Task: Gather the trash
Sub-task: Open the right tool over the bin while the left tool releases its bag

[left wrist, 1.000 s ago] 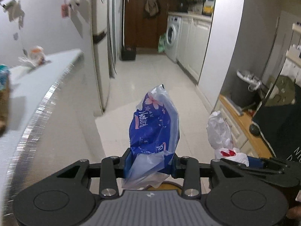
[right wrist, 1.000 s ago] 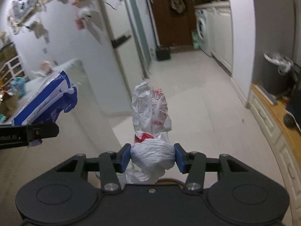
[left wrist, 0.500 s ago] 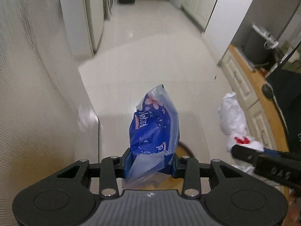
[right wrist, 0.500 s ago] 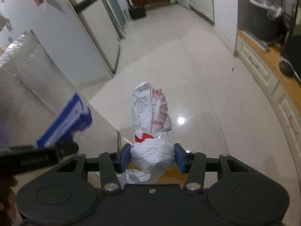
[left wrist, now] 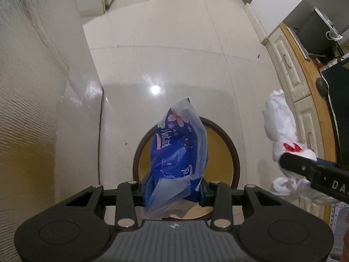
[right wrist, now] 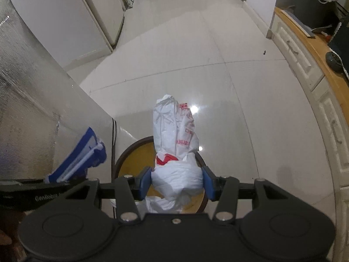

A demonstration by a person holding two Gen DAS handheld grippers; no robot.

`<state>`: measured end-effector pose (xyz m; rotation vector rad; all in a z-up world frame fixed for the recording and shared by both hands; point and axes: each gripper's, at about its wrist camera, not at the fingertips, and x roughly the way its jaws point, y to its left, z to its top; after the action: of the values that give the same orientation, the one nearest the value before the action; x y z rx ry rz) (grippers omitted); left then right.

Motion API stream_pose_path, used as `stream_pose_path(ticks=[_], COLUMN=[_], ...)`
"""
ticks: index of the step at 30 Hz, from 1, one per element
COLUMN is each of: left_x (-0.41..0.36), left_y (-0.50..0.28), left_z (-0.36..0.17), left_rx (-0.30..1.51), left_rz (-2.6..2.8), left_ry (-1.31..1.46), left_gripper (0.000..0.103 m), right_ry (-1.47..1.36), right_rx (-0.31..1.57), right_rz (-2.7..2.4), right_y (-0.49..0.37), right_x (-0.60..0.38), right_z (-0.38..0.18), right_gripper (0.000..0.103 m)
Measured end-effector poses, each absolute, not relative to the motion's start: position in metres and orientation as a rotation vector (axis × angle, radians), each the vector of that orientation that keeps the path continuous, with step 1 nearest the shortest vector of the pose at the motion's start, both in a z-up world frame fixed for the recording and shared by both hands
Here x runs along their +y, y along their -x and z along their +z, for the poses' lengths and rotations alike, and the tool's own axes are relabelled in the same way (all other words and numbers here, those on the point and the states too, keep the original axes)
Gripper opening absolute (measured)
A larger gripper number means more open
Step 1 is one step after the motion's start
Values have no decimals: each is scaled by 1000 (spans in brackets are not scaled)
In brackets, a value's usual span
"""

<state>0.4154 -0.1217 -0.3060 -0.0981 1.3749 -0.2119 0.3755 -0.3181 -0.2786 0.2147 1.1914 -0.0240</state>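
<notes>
Both pairs of blue finger pads are clamping trash. Left gripper (left wrist: 173,188) is pinching a crumpled blue plastic wrapper with pink flower print (left wrist: 177,148); right gripper (right wrist: 175,184) is squeezing a knotted white plastic bag with red print (right wrist: 174,150). Each bag is sticking up and forward out of its jaws, loose ends hanging below the pads.

Both loads are hovering over a round bin with a dark brown rim and yellow-orange inside (left wrist: 234,159), standing on the floor directly under the grippers. Wrapper is sitting over the bin's opening in the left view; white bag is overlapping the same rim (right wrist: 122,155) in the right view. Can't tell height above the bin.

Right gripper with white bag (left wrist: 281,131) is showing at the right edge of the left view, beside the bin; wrapper (right wrist: 84,155) is showing at left in the right view.

Glossy cream floor tiles (left wrist: 174,54) are surrounding the bin. Textured metallic panel (left wrist: 32,87) is standing close on the left, white cabinet with wooden top (right wrist: 305,65) on the right.
</notes>
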Motion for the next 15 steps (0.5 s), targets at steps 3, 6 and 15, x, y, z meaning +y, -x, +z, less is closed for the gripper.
stream_pose_path(ticks=[3,6,15], left_x=[-126,-123,-129], left_y=[-421,-423,-428], left_z=[-322,-331,-342], left_rx=[1408,1425,1433], left_rz=[-216,-206,-233], left_ry=[85,83,95], left_gripper=[40,40,40], right_ry=[-228,-232,-282], right_rx=[1208,1222,1209], right_rz=[-19,-9,-1], right_y=[-382,-387,-390], right_x=[-314,-311,-318], right_z=[-289,-298,-306], right_gripper=[51,51,62])
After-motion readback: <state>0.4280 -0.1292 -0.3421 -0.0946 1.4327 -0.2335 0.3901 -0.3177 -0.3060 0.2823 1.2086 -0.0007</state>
